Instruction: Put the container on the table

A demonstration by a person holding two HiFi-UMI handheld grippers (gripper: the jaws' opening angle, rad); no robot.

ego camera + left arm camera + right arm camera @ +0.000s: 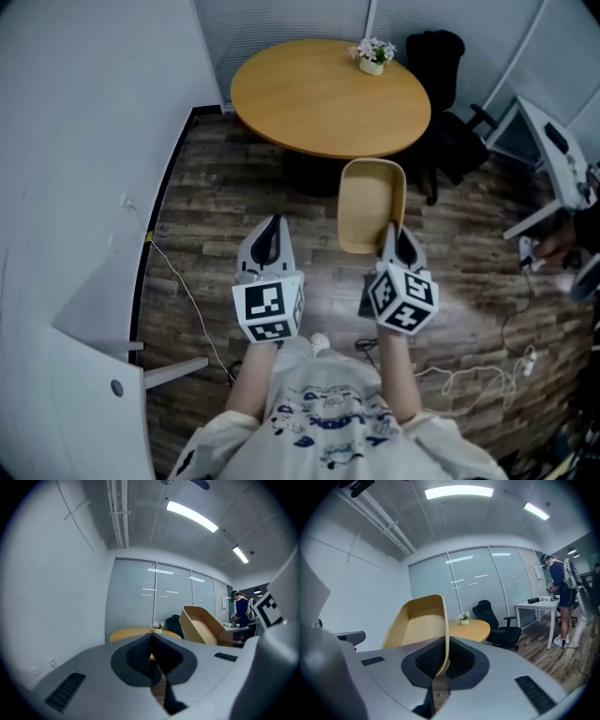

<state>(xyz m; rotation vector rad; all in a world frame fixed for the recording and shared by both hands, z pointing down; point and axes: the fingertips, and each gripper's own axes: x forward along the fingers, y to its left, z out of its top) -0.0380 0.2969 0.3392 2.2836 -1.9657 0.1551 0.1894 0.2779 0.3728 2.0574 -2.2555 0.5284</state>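
Observation:
A tan oblong container point(369, 203) hangs in the air just short of the round wooden table point(319, 103), its hollow turned to the left. My right gripper point(397, 240) is shut on the container's near rim; in the right gripper view the rim point(445, 639) runs between the dark pads. My left gripper point(271, 240) is beside it to the left, shut and holding nothing. The left gripper view shows the container point(202, 626) to the right and the table point(136, 633) ahead.
A small pot of white flowers point(372, 54) stands at the table's far edge. A black office chair point(445, 103) is behind the table at right. A white desk point(558, 155) and a standing person point(562, 592) are at the far right. Cables point(487, 361) lie on the wood floor.

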